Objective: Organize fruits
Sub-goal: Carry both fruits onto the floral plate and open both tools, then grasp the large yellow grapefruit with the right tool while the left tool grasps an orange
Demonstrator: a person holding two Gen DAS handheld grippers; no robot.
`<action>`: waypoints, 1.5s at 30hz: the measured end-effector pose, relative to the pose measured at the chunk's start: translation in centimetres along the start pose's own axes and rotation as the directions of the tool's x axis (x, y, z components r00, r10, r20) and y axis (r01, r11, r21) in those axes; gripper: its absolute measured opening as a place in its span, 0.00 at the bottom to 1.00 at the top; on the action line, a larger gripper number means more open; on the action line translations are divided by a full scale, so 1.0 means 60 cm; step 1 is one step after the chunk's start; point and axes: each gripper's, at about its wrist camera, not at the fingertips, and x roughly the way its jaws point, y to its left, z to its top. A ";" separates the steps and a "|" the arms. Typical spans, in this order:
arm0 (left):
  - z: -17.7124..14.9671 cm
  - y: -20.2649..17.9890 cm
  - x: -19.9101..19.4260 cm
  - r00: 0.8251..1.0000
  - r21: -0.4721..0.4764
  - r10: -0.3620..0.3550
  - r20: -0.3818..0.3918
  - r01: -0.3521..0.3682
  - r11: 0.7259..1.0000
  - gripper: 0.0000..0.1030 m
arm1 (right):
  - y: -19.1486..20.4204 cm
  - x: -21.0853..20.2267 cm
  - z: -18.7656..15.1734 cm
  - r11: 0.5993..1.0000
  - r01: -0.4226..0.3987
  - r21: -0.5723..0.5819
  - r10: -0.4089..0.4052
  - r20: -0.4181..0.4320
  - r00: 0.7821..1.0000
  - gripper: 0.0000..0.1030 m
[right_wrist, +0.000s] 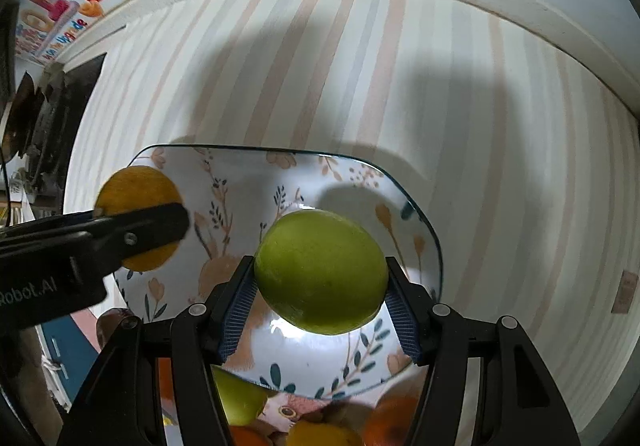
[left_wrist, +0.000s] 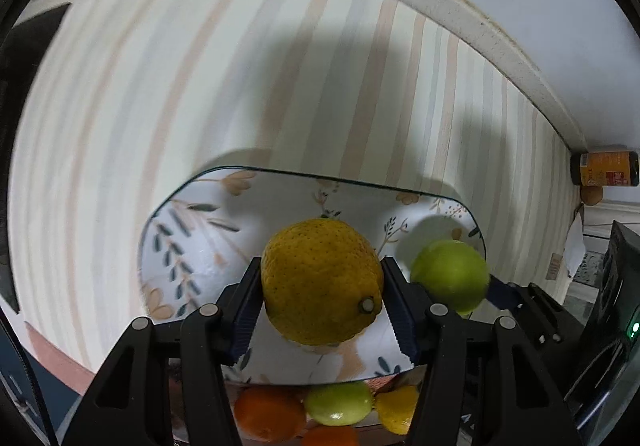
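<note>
We are holding a yellow lemon [left_wrist: 322,282] in the left gripper [left_wrist: 320,302], its two blue-padded jaws pressing on either side of the fruit, stem end turned toward the camera. We are holding a green lime [right_wrist: 322,272] in the right gripper [right_wrist: 320,294] the same way, jaws closed against its sides. Both fruits are hanging above a flower-patterned plate [left_wrist: 188,246] that is sitting on a striped tablecloth [left_wrist: 160,85]; neither fruit is touching the plate. From the right wrist view, the left gripper [right_wrist: 160,230] is reaching in from the left with the lemon [right_wrist: 136,189] over the plate's [right_wrist: 248,197] left edge. From the left wrist view, the lime [left_wrist: 450,276] is hovering just beside the lemon, over the plate's right end. Near the bottom of both views, at the plate's near edge, a pile of loose fruit is lying: an orange [left_wrist: 270,412], another lime [left_wrist: 340,402] and another lemon [left_wrist: 396,408]. A dark jar [left_wrist: 604,167] is standing at the far right edge of the table.
</note>
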 end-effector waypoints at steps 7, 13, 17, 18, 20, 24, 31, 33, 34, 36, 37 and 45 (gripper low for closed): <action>0.009 -0.003 0.023 0.997 -0.030 -0.047 -0.056 0.045 0.999 0.53 | -0.004 0.015 0.012 1.000 -0.014 -0.001 0.014 -0.043 0.999 0.63; 0.019 -0.002 0.033 0.993 -0.073 -0.076 -0.090 0.069 0.995 0.53 | -0.002 0.019 0.024 0.999 -0.046 0.017 0.047 -0.073 0.996 0.84; 0.021 0.002 0.024 0.994 -0.088 -0.091 -0.064 0.086 0.992 0.67 | 0.002 0.016 0.023 0.999 -0.034 0.013 0.035 -0.084 0.996 0.87; 0.021 0.003 0.020 0.994 -0.088 -0.090 -0.058 0.084 0.993 0.71 | 0.001 0.016 0.023 0.999 -0.031 0.019 0.033 -0.085 0.996 0.88; 0.022 0.000 0.008 0.997 -0.083 -0.076 -0.034 0.073 0.994 0.82 | 0.001 0.012 0.022 0.999 -0.027 0.031 0.030 -0.081 0.996 0.90; 0.015 0.005 -0.022 0.998 -0.074 -0.061 0.003 0.061 0.995 0.82 | -0.006 -0.007 0.011 0.999 -0.014 0.044 0.017 -0.070 0.997 0.90; -0.036 0.001 -0.082 0.980 -0.007 0.135 0.149 -0.136 0.991 0.82 | -0.024 -0.052 -0.032 0.998 0.049 0.050 -0.047 -0.033 0.998 0.90; -0.055 0.012 -0.095 0.971 0.008 0.164 0.174 -0.168 0.986 0.82 | -0.029 -0.064 -0.051 0.997 0.056 0.047 -0.055 -0.025 0.998 0.90; -0.065 0.014 -0.100 0.966 0.012 0.176 0.188 -0.182 0.983 0.82 | -0.033 -0.072 -0.064 0.997 0.059 0.047 -0.058 -0.020 0.998 0.90; -0.088 0.020 -0.109 0.957 0.016 0.196 0.215 -0.204 0.979 0.82 | -0.032 -0.084 -0.082 0.997 0.071 0.039 -0.071 -0.004 0.997 0.90; -0.099 0.024 -0.114 0.952 0.014 0.204 0.228 -0.212 0.977 0.82 | -0.030 -0.092 -0.094 0.996 0.077 0.035 -0.078 0.009 0.997 0.90; -0.194 0.026 -0.158 0.908 0.026 0.237 0.345 -0.262 0.965 0.82 | 0.005 -0.143 -0.165 0.995 0.098 0.024 -0.100 0.107 0.989 0.90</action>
